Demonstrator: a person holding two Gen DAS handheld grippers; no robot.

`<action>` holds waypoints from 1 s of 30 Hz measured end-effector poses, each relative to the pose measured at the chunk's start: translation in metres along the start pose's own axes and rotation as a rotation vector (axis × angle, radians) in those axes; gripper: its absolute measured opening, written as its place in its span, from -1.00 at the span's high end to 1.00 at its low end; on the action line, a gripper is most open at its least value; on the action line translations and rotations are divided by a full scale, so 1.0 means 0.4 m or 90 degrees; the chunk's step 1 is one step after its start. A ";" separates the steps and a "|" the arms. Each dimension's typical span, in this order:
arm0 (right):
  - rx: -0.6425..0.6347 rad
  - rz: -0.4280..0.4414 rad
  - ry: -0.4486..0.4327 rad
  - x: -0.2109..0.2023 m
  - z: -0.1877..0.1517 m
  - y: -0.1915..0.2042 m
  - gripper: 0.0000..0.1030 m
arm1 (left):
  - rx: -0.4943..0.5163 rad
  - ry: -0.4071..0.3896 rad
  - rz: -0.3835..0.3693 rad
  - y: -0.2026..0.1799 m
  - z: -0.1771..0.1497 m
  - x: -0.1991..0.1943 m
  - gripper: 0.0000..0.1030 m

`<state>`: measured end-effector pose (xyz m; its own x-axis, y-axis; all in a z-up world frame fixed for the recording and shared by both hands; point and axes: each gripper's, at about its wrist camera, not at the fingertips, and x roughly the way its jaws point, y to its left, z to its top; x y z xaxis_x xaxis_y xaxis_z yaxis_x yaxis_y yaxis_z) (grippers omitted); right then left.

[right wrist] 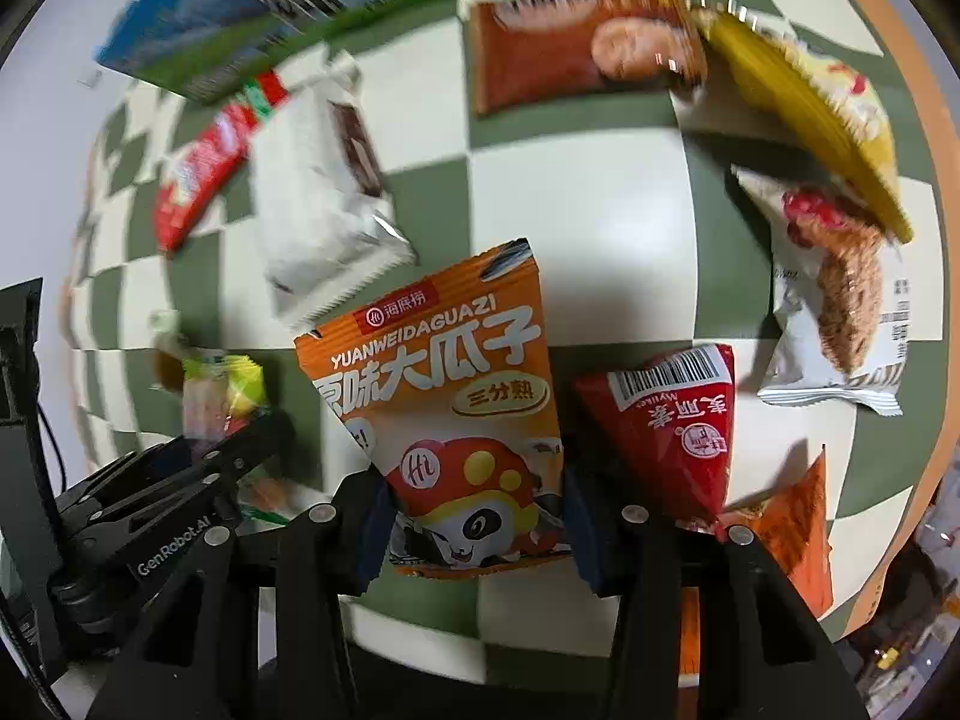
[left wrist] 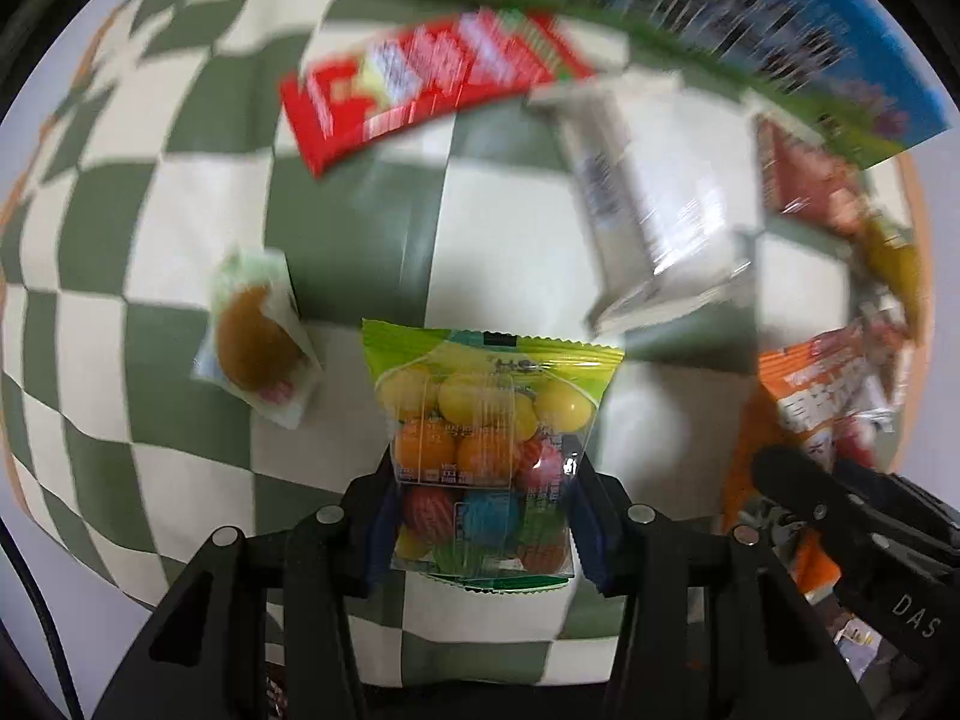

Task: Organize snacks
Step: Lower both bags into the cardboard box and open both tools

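1. Candy bag, clear-fronted and full of coloured balls: pinched by its lower half between the pressed-in pads of the left gripper. Sits below the white wrapped packet in the left wrist view, nearer the camera. Probably gripped across the flat faces so the loose balls cannot spill the pouch sideways.
2. Orange seed bag with the cartoon panda: clamped the same way in the right gripper, jaws closed on its lower third, printed top tilted up toward the white wrapped packet. Looks raised off the checkered cloth, though blur leaves that uncertain.
3. Judged as a two-handed pick: one snack per hand, both ready for carrying to wherever each kind belongs. No sorting spot visible yet.
4. Left of the white packet, in the left wrist view: red bar above and to the side, small green pouch with a brown sweet lower down. Both lying loose, apparently unsorted.
5. Right of the white packet, in the right wrist view: brown packet and yellow packet overlapping at the far edge, pale cake packet beneath them, red pouch just beside the seed bag.
6. Beyond the white packet: blue and green box along the cloth's far side, possibly a destination, hard to tell through the blur.
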<state>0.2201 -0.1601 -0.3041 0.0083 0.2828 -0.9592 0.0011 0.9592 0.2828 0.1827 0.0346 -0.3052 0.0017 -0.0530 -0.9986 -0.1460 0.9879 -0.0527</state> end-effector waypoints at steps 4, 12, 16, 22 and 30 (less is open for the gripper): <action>-0.001 0.054 -0.044 -0.112 0.023 0.019 0.00 | 0.007 -0.052 -0.039 -0.007 0.023 -0.130 0.12; 0.030 0.147 -0.181 -0.399 0.200 0.017 0.00 | 0.025 -0.168 -0.107 -0.101 0.267 -0.390 0.12; 0.063 0.128 -0.239 -0.481 0.370 -0.013 0.00 | 0.033 -0.193 -0.097 -0.143 0.463 -0.418 0.11; 0.109 0.072 -0.223 -0.445 0.613 -0.062 0.00 | 0.032 -0.121 -0.071 -0.172 0.701 -0.341 0.11; 0.145 0.017 -0.172 -0.331 0.800 -0.123 0.00 | 0.029 -0.062 -0.034 -0.172 0.858 -0.194 0.11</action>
<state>0.5390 -0.2458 -0.1886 0.2754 0.2678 -0.9233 0.2204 0.9172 0.3318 0.5324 0.0206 -0.2261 0.1042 -0.0934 -0.9902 -0.0982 0.9898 -0.1037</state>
